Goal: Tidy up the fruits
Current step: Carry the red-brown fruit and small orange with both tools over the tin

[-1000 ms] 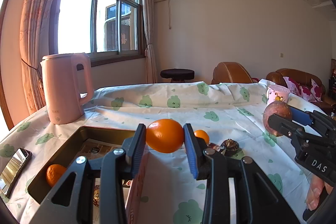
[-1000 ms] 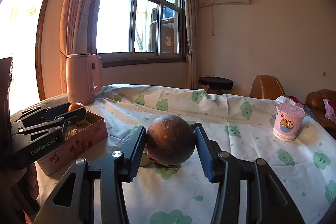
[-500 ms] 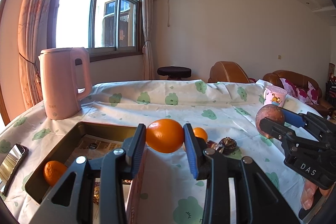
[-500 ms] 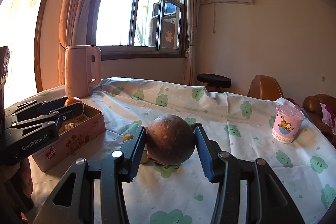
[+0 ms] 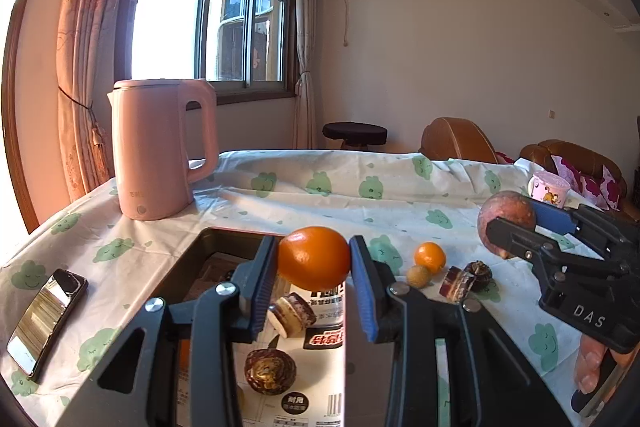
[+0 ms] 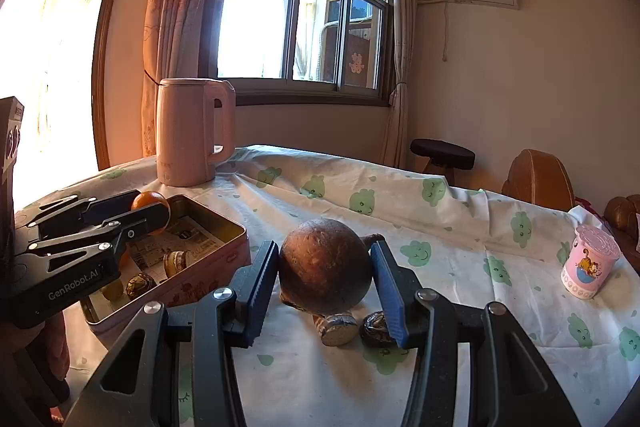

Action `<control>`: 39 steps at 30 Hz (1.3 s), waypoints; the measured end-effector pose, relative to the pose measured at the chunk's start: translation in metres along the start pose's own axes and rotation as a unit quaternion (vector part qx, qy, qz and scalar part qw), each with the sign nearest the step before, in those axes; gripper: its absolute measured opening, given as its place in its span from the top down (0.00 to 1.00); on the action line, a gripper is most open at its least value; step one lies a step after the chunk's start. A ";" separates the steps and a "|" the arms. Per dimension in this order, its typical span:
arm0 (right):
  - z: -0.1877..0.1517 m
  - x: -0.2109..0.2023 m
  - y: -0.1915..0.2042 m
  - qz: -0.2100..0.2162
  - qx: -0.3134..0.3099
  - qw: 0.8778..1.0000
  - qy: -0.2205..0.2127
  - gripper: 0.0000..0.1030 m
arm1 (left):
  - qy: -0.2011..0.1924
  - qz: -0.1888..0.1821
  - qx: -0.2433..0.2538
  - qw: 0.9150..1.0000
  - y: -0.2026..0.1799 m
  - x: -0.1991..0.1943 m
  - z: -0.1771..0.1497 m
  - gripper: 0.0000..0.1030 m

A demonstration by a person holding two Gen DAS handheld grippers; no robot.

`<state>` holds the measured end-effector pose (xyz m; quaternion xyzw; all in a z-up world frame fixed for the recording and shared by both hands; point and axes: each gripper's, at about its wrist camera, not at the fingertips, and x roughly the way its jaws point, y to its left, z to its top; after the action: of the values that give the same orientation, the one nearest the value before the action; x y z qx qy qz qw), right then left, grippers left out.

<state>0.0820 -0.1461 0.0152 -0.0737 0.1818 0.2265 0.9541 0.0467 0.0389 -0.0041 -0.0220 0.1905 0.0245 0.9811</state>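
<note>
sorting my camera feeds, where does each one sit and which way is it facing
Left wrist: on the left gripper, looking along its fingers over the tin toward the window; shows an orange gripped, plus the right gripper and a fingertip.
Right wrist: on the right gripper, facing the same way; shows a brown fruit gripped and the left gripper.
Shared: kettle, tin, pink cup, both fruits.

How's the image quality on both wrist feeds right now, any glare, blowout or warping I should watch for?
Left wrist view: sharp; window blown out white, glare on the phone screen, fisheye bends the room edges, orange in the left tool well lit. Right wrist view: strong blowout at far left, warm cast on the kettle; brown fruit in the right tool is shaded but clear.
</note>
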 end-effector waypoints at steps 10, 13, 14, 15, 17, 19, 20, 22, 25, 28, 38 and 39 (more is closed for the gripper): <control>0.024 0.018 0.035 0.037 -0.027 0.999 0.000 0.52 | 0.022 0.043 -0.010 0.999 0.047 0.007 0.009 0.63; 0.031 0.023 0.043 0.048 -0.033 0.998 0.002 0.52 | 0.033 0.051 -0.008 0.998 0.057 0.011 0.009 0.63; 0.033 0.026 0.046 0.052 -0.033 0.998 0.003 0.52 | 0.038 0.052 -0.008 0.998 0.060 0.013 0.009 0.63; 0.035 0.028 0.048 0.056 -0.033 0.998 0.005 0.52 | 0.043 0.051 -0.008 0.998 0.062 0.016 0.009 0.63; 0.038 0.034 0.053 0.064 -0.034 0.997 0.010 0.52 | 0.050 0.052 -0.006 0.997 0.065 0.019 0.008 0.63; 0.039 0.041 0.058 0.069 -0.036 0.997 0.016 0.52 | 0.056 0.055 0.002 0.997 0.065 0.023 0.008 0.63; 0.040 0.045 0.061 0.071 -0.037 0.997 0.019 0.52 | 0.059 0.056 0.004 0.997 0.066 0.025 0.008 0.63; 0.040 0.052 0.066 0.074 -0.037 0.996 0.025 0.52 | 0.067 0.056 0.006 0.996 0.067 0.029 0.008 0.63; 0.038 0.063 0.072 0.081 -0.037 0.995 0.035 0.52 | 0.078 0.057 0.006 0.995 0.069 0.033 0.007 0.63; 0.038 0.073 0.079 0.086 -0.041 0.994 0.045 0.52 | 0.086 0.056 0.006 0.995 0.071 0.037 0.006 0.63; 0.036 0.102 0.092 0.098 -0.035 0.991 0.079 0.51 | 0.107 0.053 0.000 0.993 0.077 0.045 0.001 0.63; 0.035 0.104 0.093 0.099 -0.036 0.991 0.082 0.51 | 0.109 0.054 0.001 0.993 0.077 0.046 0.001 0.63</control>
<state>0.1366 -0.0140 0.0022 -0.1077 0.2578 0.3191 0.9056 0.0850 0.1173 -0.0234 -0.0136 0.2976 0.0744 0.9517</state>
